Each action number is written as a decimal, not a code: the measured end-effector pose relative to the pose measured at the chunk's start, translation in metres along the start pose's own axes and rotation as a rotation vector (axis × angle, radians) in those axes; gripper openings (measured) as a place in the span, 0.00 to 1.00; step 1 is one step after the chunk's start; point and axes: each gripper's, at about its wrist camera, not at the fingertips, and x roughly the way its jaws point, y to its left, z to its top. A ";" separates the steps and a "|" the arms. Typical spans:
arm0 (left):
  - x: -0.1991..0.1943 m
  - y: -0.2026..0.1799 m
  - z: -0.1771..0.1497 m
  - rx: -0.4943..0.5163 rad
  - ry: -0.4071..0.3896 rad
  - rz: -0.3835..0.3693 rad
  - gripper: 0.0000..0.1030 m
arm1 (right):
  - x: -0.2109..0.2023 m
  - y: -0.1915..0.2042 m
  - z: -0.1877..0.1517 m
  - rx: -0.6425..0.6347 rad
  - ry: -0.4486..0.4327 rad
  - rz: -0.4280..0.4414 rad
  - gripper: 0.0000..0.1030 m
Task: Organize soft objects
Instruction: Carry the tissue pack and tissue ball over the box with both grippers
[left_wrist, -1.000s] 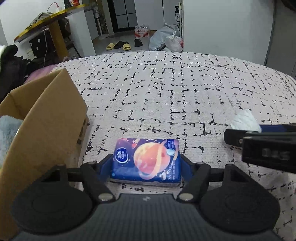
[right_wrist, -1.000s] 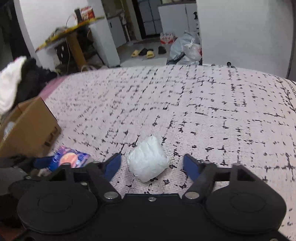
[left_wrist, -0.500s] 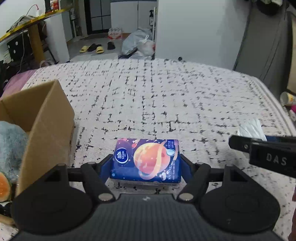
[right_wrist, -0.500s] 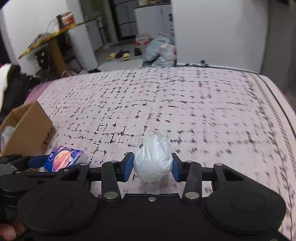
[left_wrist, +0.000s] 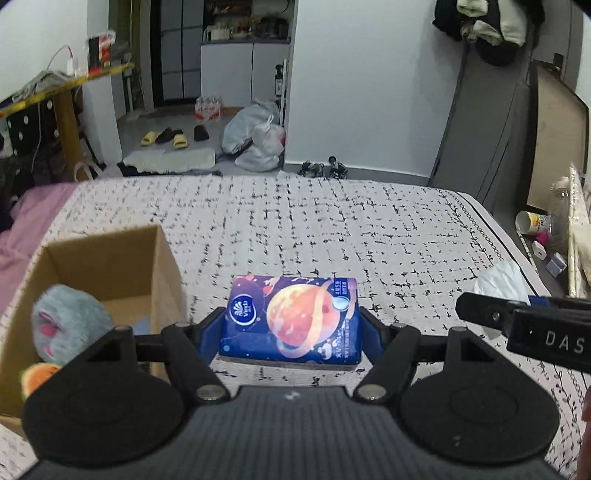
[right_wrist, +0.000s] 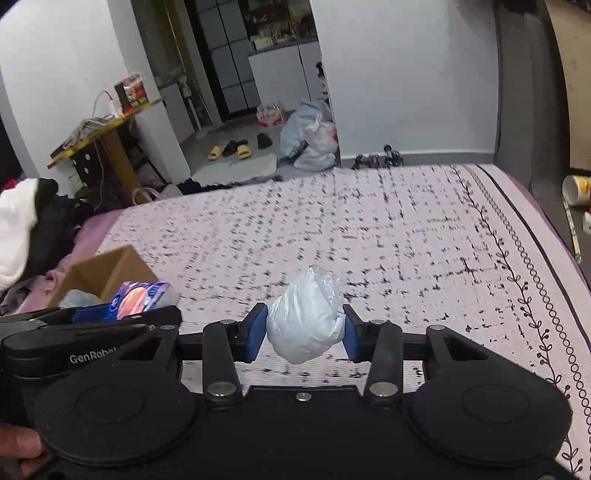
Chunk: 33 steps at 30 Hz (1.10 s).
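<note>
Blue rectangular tissue pack w/ orange planet print (left_wrist: 291, 319) sits clamped between the blue pads of the left gripper (left_wrist: 291, 328), clear of the bedspread, just right of the open brown cardboard box (left_wrist: 110, 258). White crumpled plastic-wrapped bundle (right_wrist: 306, 317) is squeezed between the pads of the right gripper (right_wrist: 304, 328), also off the surface, over the mid-bed. So both grippers are closed on a soft item each.

Progress, judging by the layout: box already holds a grey-blue plush toy w/ pink marks (left_wrist: 66, 325) plus something orange-green at its near corner, too cut off to ID. Two carried items aren't in yet; the tissue pack is near the box, the bundle further right. No other loose soft items visible on the bed, so prob. these two drops finish it.

Surface: bed w/ pale pink quilted cover, black broken-grid pattern (left_wrist: 332, 229), vine border on the right edge, pink sheet at left. Room: cluttered; white walls, yellow-topped desk (right_wrist: 107, 129) left, slippers and tied plastic bags on the floor beyond the foot of the bed, clothes hanging top right.
</note>
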 end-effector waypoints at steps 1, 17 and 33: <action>-0.004 0.002 0.000 0.001 -0.002 -0.003 0.70 | -0.003 0.004 0.001 -0.001 -0.006 0.005 0.41; -0.054 0.064 -0.003 -0.065 -0.072 0.002 0.70 | -0.025 0.061 0.004 -0.036 -0.073 0.045 0.41; -0.073 0.124 -0.006 -0.110 -0.083 0.045 0.70 | -0.019 0.108 0.001 -0.050 -0.072 0.129 0.41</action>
